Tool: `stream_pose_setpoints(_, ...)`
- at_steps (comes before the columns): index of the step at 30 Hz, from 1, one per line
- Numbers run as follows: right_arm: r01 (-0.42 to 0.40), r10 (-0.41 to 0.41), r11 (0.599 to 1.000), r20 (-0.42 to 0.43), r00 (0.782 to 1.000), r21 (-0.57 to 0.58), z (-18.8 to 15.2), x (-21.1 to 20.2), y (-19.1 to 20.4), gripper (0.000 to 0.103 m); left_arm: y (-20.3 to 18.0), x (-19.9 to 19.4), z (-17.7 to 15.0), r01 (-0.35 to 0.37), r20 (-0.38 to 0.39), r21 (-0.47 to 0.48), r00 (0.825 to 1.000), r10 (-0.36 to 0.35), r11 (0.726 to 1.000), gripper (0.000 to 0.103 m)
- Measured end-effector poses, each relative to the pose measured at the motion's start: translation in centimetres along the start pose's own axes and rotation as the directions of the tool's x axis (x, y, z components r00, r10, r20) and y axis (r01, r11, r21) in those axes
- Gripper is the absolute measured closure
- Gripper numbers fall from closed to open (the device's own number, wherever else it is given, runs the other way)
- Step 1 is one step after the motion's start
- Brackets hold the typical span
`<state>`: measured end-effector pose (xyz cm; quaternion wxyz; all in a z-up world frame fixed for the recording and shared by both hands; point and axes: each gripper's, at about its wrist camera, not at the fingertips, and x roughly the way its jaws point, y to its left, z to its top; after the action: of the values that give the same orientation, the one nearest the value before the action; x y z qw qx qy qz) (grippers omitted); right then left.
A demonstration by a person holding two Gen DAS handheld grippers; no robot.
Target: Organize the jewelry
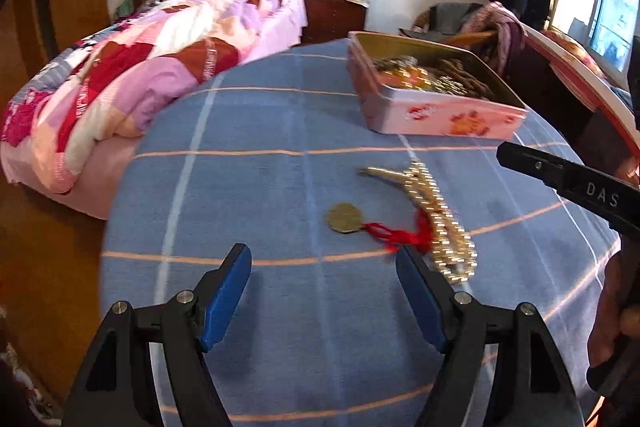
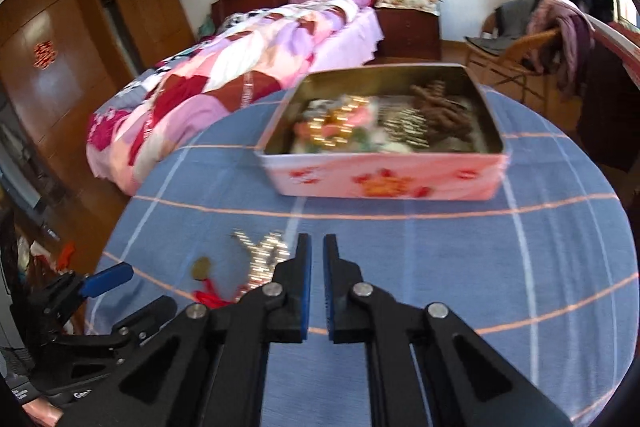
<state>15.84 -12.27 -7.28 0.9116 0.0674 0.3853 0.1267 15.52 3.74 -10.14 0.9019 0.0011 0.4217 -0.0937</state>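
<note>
A gold bead necklace point(image 1: 436, 223) with a red knotted cord point(image 1: 396, 233) and a round gold pendant point(image 1: 345, 217) lies on the blue checked tablecloth point(image 1: 260, 187). My left gripper point(image 1: 324, 259) is open just short of it, empty. A pink floral tin point(image 1: 436, 99) holding several jewelry pieces stands behind. In the right wrist view the tin point(image 2: 384, 179) is ahead, the necklace point(image 2: 266, 257) lies to the left, and my right gripper point(image 2: 317, 247) is nearly shut, holding nothing. The left gripper point(image 2: 108, 279) shows at lower left.
The table is round; its edge drops off to the left and far side. A bed with a pink patchwork quilt point(image 1: 132, 67) stands behind left. A wicker chair with clothes point(image 2: 528, 43) and a dark desk point(image 1: 560, 79) stand to the right.
</note>
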Motion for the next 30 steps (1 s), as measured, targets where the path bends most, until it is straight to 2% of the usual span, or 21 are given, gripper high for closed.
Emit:
stream_pose_setpoints(2, -0.036, 0.037, 0.999, -0.012, 0.999, 0.038, -0.2, -0.1, -0.9, 0.092, -0.8, 0.5, 0.3, -0.005, -0.011, 0.009, 1.000, 0.005, 1.000, 0.028)
stream_pose_setpoints(6, -0.021, 0.021, 0.999, -0.005, 1.000, 0.026, -0.6, -0.2, -0.7, 0.090, -1.9, 0.9, 1.4, 0.046, -0.006, -0.002, 0.999, -0.046, 0.999, 0.028)
stream_pose_setpoints(8, -0.025, 0.025, 0.999, -0.007, 1.000, 0.029, -0.8, 0.0, -0.8, 0.090, -2.4, 1.1, 1.8, 0.010, 0.007, 0.012, 1.000, -0.010, 1.000, 0.029)
stream_pose_setpoints(10, -0.034, 0.035, 0.999, -0.011, 0.999, 0.038, -0.9, 0.2, -0.8, 0.090, -2.8, 1.8, 1.9, -0.030, -0.016, 0.033, 0.999, 0.031, 0.999, 0.056)
stream_pose_setpoints(11, -0.037, 0.038, 0.999, -0.012, 0.999, 0.040, -1.0, 0.2, -0.9, 0.090, -2.9, 2.6, 1.7, -0.026, -0.058, 0.042, 0.998, 0.028, 0.999, 0.077)
stream_pose_setpoints(15, -0.040, 0.041, 0.998, -0.019, 0.999, 0.048, -1.0, 0.3, -1.0, 0.089, -3.7, 2.5, 1.3, -0.029, -0.049, 0.113, 0.998, 0.035, 0.993, 0.081)
stream_pose_setpoints(17, -0.041, 0.043, 0.998, -0.025, 0.999, 0.046, -1.1, 0.4, -1.0, 0.089, -3.3, 2.4, 1.3, 0.014, -0.051, 0.099, 0.999, -0.009, 0.995, 0.085)
stream_pose_setpoints(18, -0.042, 0.044, 0.998, -0.027, 0.999, 0.044, -1.1, 0.4, -1.0, 0.089, -2.7, 2.2, 1.3, 0.038, -0.054, 0.081, 0.998, -0.034, 0.996, 0.102)
stream_pose_setpoints(22, -0.038, 0.038, 0.999, -0.025, 0.999, 0.030, -1.3, 0.0, -0.7, 0.089, -0.5, 1.0, 1.0, 0.005, -0.019, 0.087, 1.000, -0.003, 0.996, 0.103)
stream_pose_setpoints(27, -0.059, 0.060, 0.998, -0.038, 0.997, 0.028, -1.3, 0.5, 0.0, 0.088, 2.4, -0.3, 0.8, -0.008, 0.004, 0.016, 1.000, 0.008, 1.000, 0.103)
stream_pose_setpoints(28, -0.067, 0.068, 0.997, -0.043, 0.997, 0.024, -1.3, 0.7, 0.3, 0.085, 2.6, -0.4, 0.9, 0.004, 0.000, 0.003, 1.000, -0.004, 1.000, 0.103)
stream_pose_setpoints(30, -0.082, 0.082, 0.997, -0.052, 0.995, 0.009, -1.3, 1.0, 1.1, 0.064, 2.5, -0.4, 0.9, 0.021, -0.009, -0.007, 1.000, -0.021, 1.000, 0.101)
